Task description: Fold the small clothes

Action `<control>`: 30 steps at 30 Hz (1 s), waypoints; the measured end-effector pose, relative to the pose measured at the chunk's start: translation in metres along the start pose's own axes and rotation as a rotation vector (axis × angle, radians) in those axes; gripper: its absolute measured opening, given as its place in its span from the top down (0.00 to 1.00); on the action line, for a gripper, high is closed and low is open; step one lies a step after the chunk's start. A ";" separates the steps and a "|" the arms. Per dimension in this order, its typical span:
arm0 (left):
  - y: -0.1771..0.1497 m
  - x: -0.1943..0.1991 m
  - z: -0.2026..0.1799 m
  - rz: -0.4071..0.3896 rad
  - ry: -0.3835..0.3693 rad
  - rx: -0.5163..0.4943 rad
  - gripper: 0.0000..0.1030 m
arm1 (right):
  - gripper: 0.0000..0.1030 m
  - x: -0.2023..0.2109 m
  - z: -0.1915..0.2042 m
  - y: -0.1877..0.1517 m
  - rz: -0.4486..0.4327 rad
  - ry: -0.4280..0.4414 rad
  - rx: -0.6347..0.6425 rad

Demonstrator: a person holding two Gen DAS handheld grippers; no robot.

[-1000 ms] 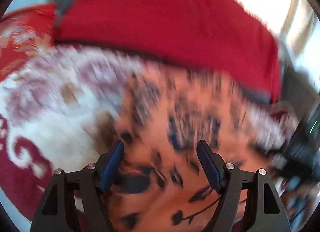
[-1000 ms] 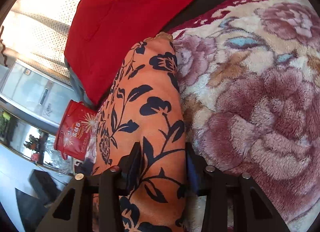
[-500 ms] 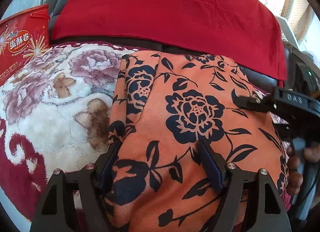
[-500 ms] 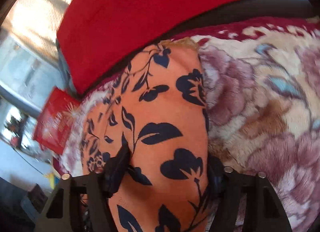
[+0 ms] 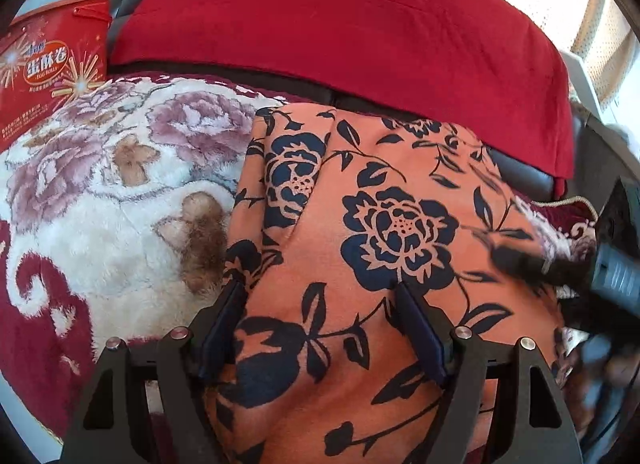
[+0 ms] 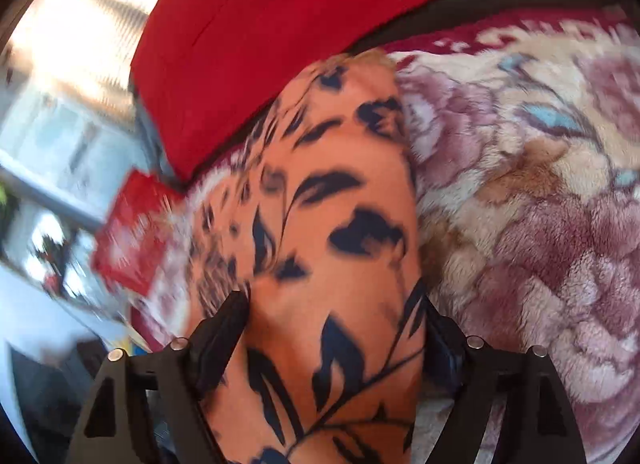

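orange floral garment (image 5: 360,224) lies on the floral plush blanket (image 5: 100,204), its far edge up at the blanket's back edge beside the red cushion (image 5: 340,24); a red snack box (image 5: 44,64) stands at the blanket's far left corner. left gripper (image 5: 320,328) has its jaws spread wide, cloth bunched between the pads, can't tell if they press it. right gripper (image 6: 334,328) is blurred, its jaws opening with a fold of the same garment (image 6: 332,224) between them, at the garment's right edge.
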State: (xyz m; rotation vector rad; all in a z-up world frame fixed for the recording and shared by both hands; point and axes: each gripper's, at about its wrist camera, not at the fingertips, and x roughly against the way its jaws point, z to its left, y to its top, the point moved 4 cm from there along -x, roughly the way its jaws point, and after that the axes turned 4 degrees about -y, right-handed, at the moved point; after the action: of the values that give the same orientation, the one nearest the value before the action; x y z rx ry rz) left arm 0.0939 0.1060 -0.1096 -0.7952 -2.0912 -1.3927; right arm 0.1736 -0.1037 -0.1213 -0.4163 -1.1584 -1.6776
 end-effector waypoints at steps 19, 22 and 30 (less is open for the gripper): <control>0.009 0.001 0.066 -0.018 -0.047 0.347 0.19 | 0.20 0.002 -0.008 -0.016 -0.063 0.021 0.035; 0.008 -0.002 0.060 -0.008 -0.041 0.312 0.19 | 0.20 0.002 -0.008 -0.016 -0.060 0.021 0.034; 0.007 -0.008 0.034 0.027 -0.101 0.217 0.18 | 0.20 0.002 -0.008 -0.015 -0.061 0.022 0.032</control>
State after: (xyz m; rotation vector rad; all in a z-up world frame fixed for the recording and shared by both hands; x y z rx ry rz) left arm 0.1017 0.1383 -0.1229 -0.8149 -2.2529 -1.1088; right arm 0.1615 -0.1108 -0.1312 -0.3448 -1.1901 -1.7096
